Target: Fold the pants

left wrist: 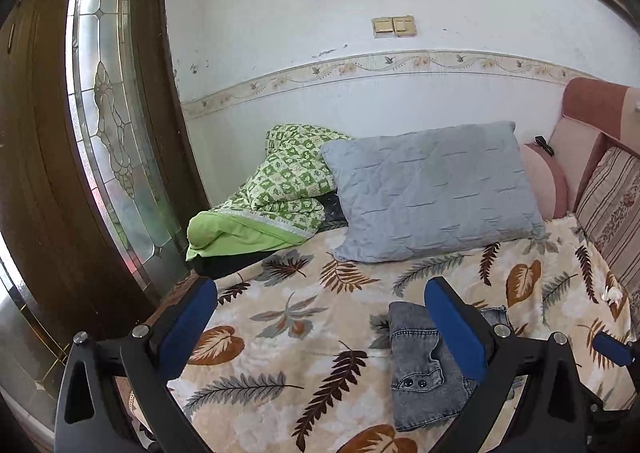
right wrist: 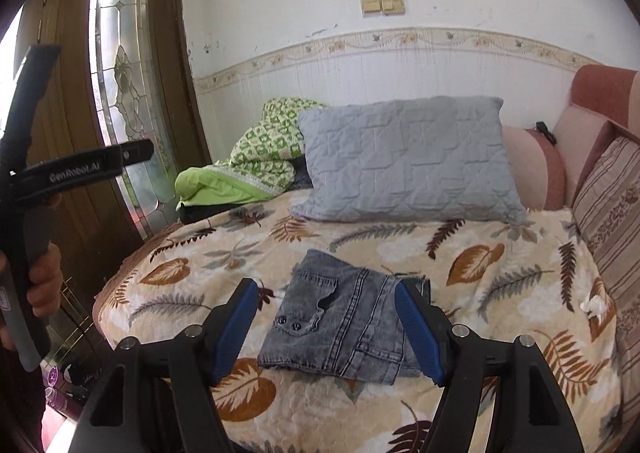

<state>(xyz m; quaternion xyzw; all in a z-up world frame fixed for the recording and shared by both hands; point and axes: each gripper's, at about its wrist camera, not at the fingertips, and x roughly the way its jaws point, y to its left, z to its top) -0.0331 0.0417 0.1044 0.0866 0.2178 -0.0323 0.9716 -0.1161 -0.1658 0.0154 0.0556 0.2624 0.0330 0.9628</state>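
Grey denim pants [right wrist: 344,317] lie folded into a compact rectangle on the leaf-print blanket [right wrist: 500,265]. In the left wrist view the pants [left wrist: 424,369] sit low and right, partly behind the right finger. My left gripper [left wrist: 320,297] is open and empty above the blanket, left of the pants. My right gripper [right wrist: 326,301] is open and empty, raised above the pants, its blue fingers on either side of them in the view. A blue fingertip of the right gripper [left wrist: 612,349] shows at the far right of the left wrist view.
A grey quilted pillow [right wrist: 408,157] and a green patterned quilt [right wrist: 248,157] lie at the bed's far end by the white wall. Pink and striped cushions [right wrist: 608,205] line the right side. A wooden door with glass panel [right wrist: 120,93] stands left.
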